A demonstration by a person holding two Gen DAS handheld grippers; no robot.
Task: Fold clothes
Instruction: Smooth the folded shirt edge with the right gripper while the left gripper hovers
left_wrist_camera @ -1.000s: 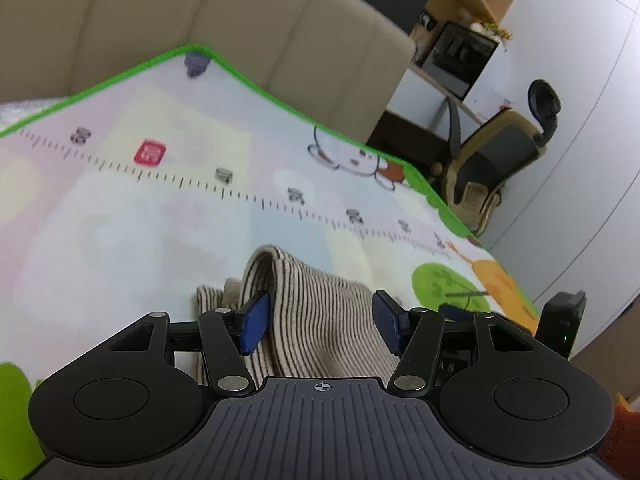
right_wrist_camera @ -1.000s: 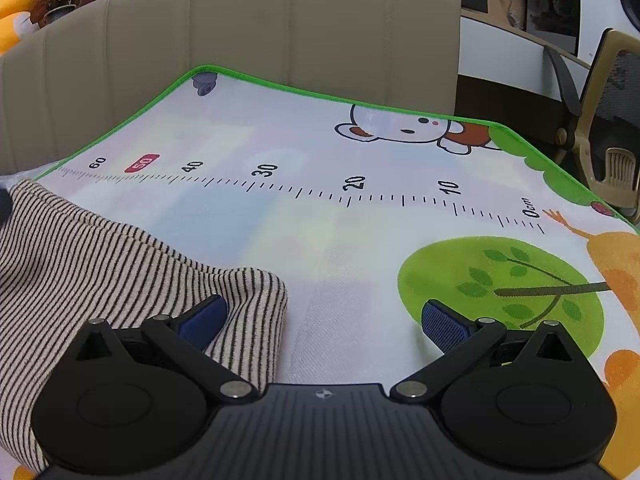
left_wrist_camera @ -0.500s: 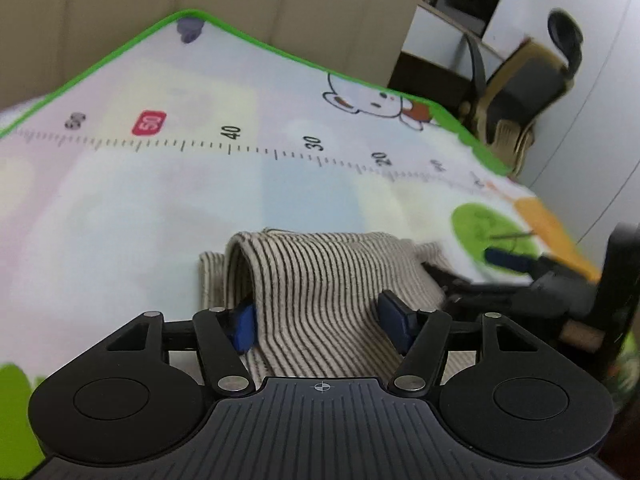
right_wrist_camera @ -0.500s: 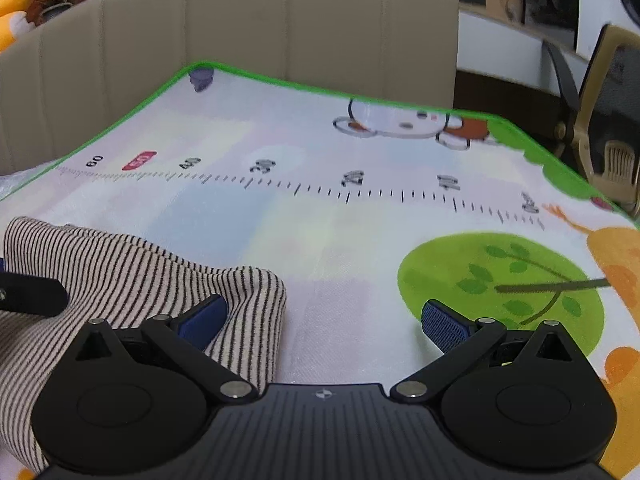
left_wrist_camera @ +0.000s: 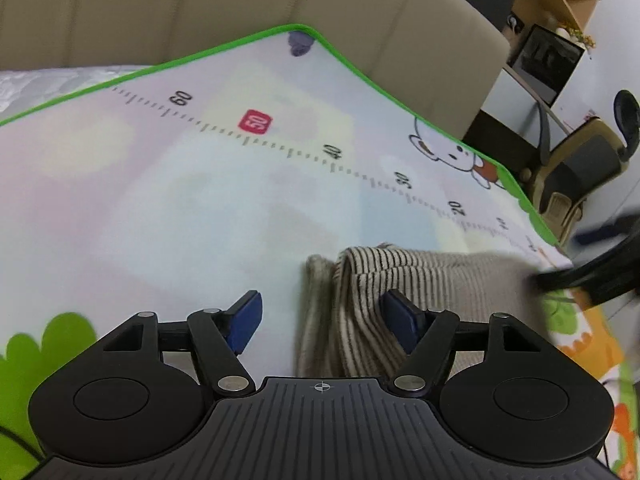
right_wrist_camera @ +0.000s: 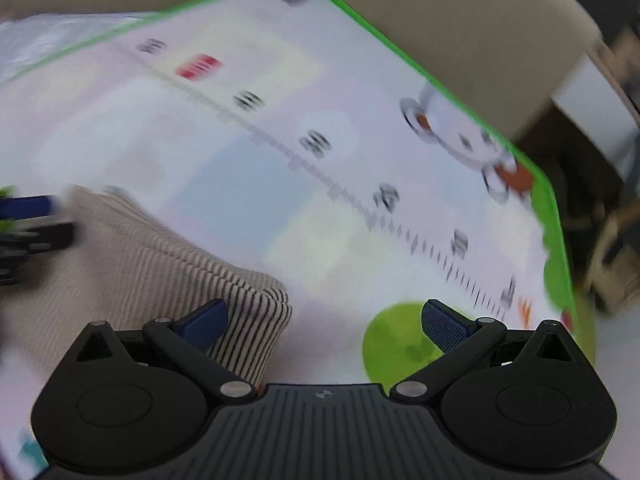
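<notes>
The left gripper (left_wrist_camera: 322, 322) is seen with its fingers opening, the folded striped garment's (left_wrist_camera: 404, 280) edge lying loose between them, unclamped. The right gripper (right_wrist_camera: 325, 322) is held with fingers spread wide, nothing gripped, the garment's corner by its left finger. The garment is laid on a green-edged play mat (left_wrist_camera: 200, 200), backed by a beige headboard (left_wrist_camera: 240, 4).

My left wrist view looks steeply down, close over the play mat (left_wrist_camera: 200, 200); my right wrist view, blurred and tilted, does likewise. Both share the striped garment (left_wrist_camera: 400, 276) and the mat's printed ruler (right_wrist_camera: 340, 192).
</notes>
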